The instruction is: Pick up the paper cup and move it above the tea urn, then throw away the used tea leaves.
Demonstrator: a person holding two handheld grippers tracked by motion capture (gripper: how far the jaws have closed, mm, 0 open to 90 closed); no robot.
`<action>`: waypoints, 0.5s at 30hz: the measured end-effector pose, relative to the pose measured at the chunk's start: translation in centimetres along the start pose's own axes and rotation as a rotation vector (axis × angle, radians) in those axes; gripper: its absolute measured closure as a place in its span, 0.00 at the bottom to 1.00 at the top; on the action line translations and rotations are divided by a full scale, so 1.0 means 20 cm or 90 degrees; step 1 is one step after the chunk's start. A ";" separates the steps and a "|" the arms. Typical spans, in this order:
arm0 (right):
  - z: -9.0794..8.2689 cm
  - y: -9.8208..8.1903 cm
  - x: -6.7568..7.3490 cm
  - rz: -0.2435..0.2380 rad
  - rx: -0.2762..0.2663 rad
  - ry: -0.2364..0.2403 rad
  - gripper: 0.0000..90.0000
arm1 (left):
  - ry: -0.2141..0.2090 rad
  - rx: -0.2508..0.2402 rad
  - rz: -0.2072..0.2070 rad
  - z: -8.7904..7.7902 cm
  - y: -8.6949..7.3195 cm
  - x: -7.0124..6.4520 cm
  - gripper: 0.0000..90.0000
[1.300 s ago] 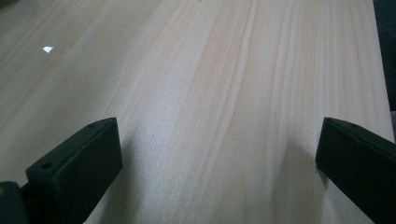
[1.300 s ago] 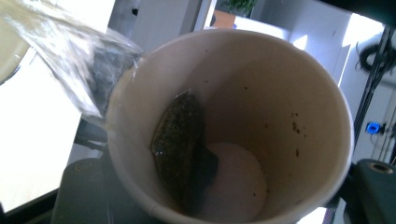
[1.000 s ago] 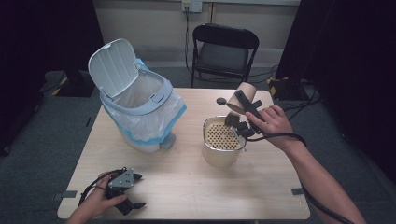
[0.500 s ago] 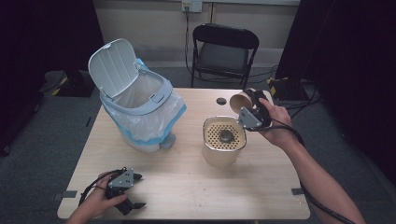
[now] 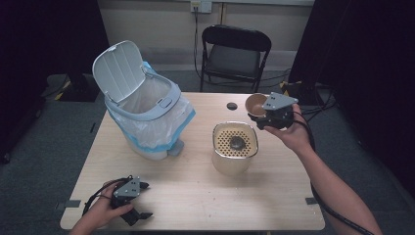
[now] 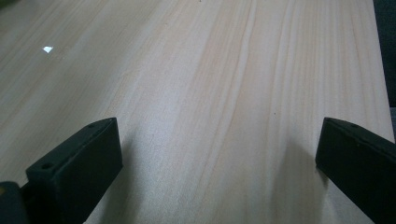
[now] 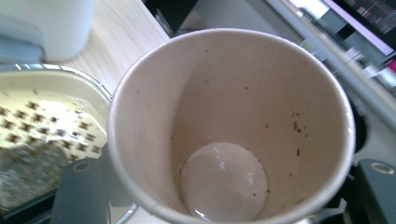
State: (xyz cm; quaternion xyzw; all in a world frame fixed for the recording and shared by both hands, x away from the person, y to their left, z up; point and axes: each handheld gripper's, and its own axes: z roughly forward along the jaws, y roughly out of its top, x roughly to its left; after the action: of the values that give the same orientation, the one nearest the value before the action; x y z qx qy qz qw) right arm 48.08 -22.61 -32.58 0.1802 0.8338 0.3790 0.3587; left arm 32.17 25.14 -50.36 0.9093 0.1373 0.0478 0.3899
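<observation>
Brown paper cup (image 5: 255,104), held in the right gripper (image 5: 266,119) above the table's (image 5: 195,196) far right part, just beyond the cream strainer container (image 5: 235,155). In the high view the cup is tilted, its open mouth turned toward the camera and to the left. The right gripper view looks straight into the cup (image 7: 231,135): its pale inner wall carries a few dark specks, and a wet sheen lies on the round bottom. The two black jaws stand on either side of the cup's wall and press on it; they have just eased slightly apart, with the cup between them.

Strainer container: a cream tub with a metal-rimmed, perforated insert; a dark clump of grounds (image 5: 237,143) lies near the middle of the insert. In the right gripper view its rim and perforated surface (image 7: 42,116) appear at the left, below the cup.

Left gripper (image 5: 143,203): resting low at the table's near left corner, held by the person's left hand (image 5: 100,215). The left gripper view shows its jaws spread wide over bare pale wood (image 6: 201,93), nothing between them.

White pedal bin (image 5: 142,115), lid raised and lined with a clear bag, stands at the table's far left, well apart from the cup. A small dark disc (image 5: 232,105) lies on the table between the bin and the cup, near the far edge. A black folding chair (image 5: 235,54) stands beyond the table.
</observation>
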 end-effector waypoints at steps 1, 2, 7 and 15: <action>0.00 0.00 -0.01 0.014 -0.004 0.004 0.32 | 0.000 0.000 0.000 0.00 0.00 0.00 0.00; 0.00 -0.01 -0.01 0.031 -0.004 0.011 0.32 | 0.000 0.000 0.000 0.00 0.00 0.00 0.00; 0.01 -0.02 -0.03 0.063 -0.005 0.031 0.32 | 0.000 0.000 0.000 0.00 0.00 0.00 0.00; 0.03 0.00 -0.03 0.075 0.004 0.052 0.31 | 0.000 0.000 0.000 0.00 0.00 0.00 0.00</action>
State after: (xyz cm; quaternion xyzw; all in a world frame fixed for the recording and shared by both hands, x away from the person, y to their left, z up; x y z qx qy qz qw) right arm 48.95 -22.56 -32.64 0.2147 0.8368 0.4042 0.3006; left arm 32.16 25.14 -50.36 0.9093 0.1369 0.0479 0.3900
